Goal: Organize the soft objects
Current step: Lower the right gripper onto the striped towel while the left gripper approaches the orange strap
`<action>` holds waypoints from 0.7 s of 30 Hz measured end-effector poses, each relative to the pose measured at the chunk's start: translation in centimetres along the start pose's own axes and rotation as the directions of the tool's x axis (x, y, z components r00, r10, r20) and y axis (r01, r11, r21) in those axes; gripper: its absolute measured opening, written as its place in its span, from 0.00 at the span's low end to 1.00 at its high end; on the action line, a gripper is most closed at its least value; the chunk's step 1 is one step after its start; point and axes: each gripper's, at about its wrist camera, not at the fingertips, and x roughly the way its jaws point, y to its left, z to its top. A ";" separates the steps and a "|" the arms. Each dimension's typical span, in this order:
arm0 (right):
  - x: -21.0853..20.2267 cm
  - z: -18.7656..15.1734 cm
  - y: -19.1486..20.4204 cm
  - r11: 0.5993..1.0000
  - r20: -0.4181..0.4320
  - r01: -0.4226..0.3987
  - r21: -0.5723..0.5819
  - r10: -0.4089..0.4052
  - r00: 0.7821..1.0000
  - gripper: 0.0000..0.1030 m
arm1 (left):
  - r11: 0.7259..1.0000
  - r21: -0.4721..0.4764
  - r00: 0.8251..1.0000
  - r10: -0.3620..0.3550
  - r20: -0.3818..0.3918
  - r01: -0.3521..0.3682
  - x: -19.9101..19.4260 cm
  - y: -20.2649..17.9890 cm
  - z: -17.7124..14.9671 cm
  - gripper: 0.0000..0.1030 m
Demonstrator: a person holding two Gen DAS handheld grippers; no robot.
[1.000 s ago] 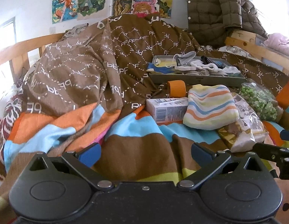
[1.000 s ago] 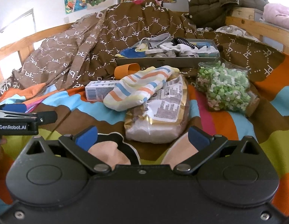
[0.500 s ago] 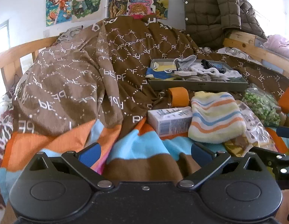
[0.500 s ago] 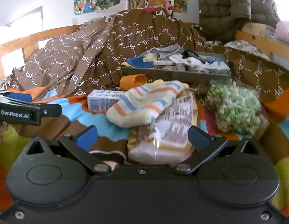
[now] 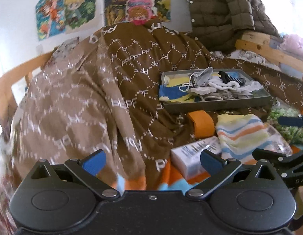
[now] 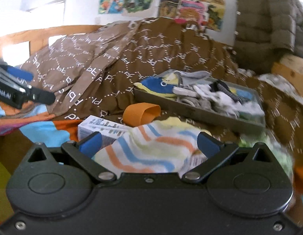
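Note:
A striped yellow, blue and orange sock [image 6: 151, 146] [image 5: 241, 135] lies on the bed. My right gripper [image 6: 149, 143] is open, its blue pads on either side of the sock's near end. My left gripper [image 5: 151, 159] is open over the brown quilt [image 5: 92, 107], left of the sock, with nothing between its fingers. A grey tray [image 5: 216, 103] [image 6: 200, 113] farther back holds several socks and small cloths.
A white carton [image 5: 194, 156] [image 6: 100, 129] and an orange tape roll [image 5: 200, 121] [image 6: 141, 113] lie just left of the sock. A bag of green pellets [image 5: 286, 123] sits to the right. A wooden bed rail [image 5: 269, 51] and a hanging padded jacket [image 5: 220, 9] stand behind.
Both grippers moved forward and rose. The right one closed in on the striped sock, which now sits between its open fingers. The left one swung toward the quilt.

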 end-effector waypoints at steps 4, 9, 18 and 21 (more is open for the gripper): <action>1.5 0.3 -0.4 0.999 -0.014 -0.015 -0.042 0.014 1.000 0.99 | 0.993 0.115 1.000 -0.004 -0.023 0.007 1.4 -0.4 1.7 0.99; 2.2 0.1 0.0 0.997 -0.046 -0.038 -0.069 0.035 0.998 0.99 | 0.976 0.212 0.999 -0.042 -0.029 0.048 3.5 -2.1 3.2 0.99; 3.3 -0.3 0.4 0.989 -0.104 -0.089 -0.119 0.077 0.992 0.99 | 0.828 0.529 0.982 -0.153 -0.109 0.188 9.5 -6.2 4.3 0.99; 3.7 -0.5 0.3 0.987 -0.121 -0.096 -0.129 0.080 0.989 0.99 | 0.714 0.663 0.973 -0.183 -0.138 0.228 11.2 -7.2 4.6 0.99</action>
